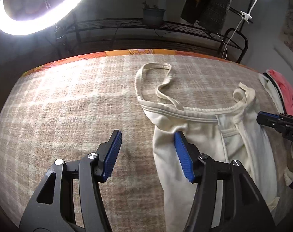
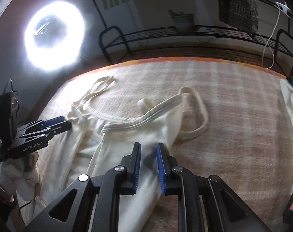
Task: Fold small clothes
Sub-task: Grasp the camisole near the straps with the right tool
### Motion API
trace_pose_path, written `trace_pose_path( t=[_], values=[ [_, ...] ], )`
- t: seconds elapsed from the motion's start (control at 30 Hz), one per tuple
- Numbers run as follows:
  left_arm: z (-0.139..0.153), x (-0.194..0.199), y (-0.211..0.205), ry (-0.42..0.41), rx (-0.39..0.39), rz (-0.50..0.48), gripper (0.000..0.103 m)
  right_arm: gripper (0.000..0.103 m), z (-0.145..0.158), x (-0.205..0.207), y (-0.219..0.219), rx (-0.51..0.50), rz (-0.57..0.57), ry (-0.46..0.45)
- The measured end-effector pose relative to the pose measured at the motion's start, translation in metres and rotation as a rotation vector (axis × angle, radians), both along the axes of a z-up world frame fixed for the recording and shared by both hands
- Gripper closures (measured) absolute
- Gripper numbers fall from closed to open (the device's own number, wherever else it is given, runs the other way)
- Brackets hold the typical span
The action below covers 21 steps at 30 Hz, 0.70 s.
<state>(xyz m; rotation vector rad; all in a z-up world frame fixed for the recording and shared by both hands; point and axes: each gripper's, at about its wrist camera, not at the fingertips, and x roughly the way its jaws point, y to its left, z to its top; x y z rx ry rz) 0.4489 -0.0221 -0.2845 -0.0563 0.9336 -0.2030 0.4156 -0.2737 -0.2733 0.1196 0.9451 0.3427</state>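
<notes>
A cream sleeveless top (image 1: 202,135) lies on the checked beige blanket (image 1: 73,104), straps toward the far edge. My left gripper (image 1: 148,135) is open and empty, its jaws wide apart over the top's left edge. In the right wrist view the same top (image 2: 127,133) lies spread out, and the left gripper (image 2: 66,121) shows at its left side. My right gripper (image 2: 148,147) hovers over the top's right edge, jaws narrowly apart with nothing between them. It shows at the right edge of the left wrist view (image 1: 262,117).
A pink and white pile of clothes (image 1: 282,90) lies at the blanket's right edge. A black wire rack (image 1: 146,29) with a plant pot (image 1: 153,15) stands behind the bed. A ring light (image 2: 53,36) glares at the far left.
</notes>
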Motion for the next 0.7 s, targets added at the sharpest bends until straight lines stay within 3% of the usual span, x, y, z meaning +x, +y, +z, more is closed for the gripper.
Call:
trace_pose_path(
  t=[0.03, 0.1, 0.17, 0.23, 0.37, 0.53, 0.57, 0.63, 0.67, 0.7],
  values=[
    [0.001, 0.001, 0.005, 0.006, -0.032, 0.005, 0.045, 0.079, 0.002, 0.000, -0.003, -0.023, -0.021, -0.007],
    [0.004, 0.000, 0.013, 0.008, -0.104, 0.003, 0.045, 0.076, 0.004, 0.002, -0.014, -0.014, -0.043, -0.004],
    [0.005, 0.003, 0.018, 0.016, -0.158, 0.000, 0.045, 0.072, 0.007, 0.002, -0.031, 0.101, -0.048, -0.004],
    [0.001, 0.009, 0.021, 0.053, -0.210, -0.004, 0.044, 0.059, 0.006, 0.005, -0.044, 0.170, -0.067, 0.001],
    [-0.003, 0.023, 0.019, 0.084, -0.260, 0.007, 0.044, 0.058, -0.004, 0.021, -0.050, 0.273, -0.071, 0.055],
    [-0.003, 0.038, 0.008, 0.082, -0.254, 0.018, 0.044, 0.058, -0.012, 0.037, -0.043, 0.273, -0.085, 0.056],
    [-0.003, 0.039, 0.005, 0.078, -0.238, 0.018, 0.047, 0.059, -0.013, 0.041, -0.041, 0.276, -0.087, 0.059],
    [-0.004, 0.041, -0.001, 0.081, -0.221, 0.012, 0.073, 0.081, -0.013, 0.047, -0.038, 0.271, -0.088, 0.059],
    [-0.006, 0.043, -0.003, 0.093, -0.221, 0.011, 0.096, 0.086, -0.014, 0.052, -0.036, 0.279, -0.082, 0.068],
    [-0.007, 0.043, -0.003, 0.097, -0.227, 0.017, 0.098, 0.091, -0.015, 0.056, -0.034, 0.286, -0.079, 0.074]
  ],
)
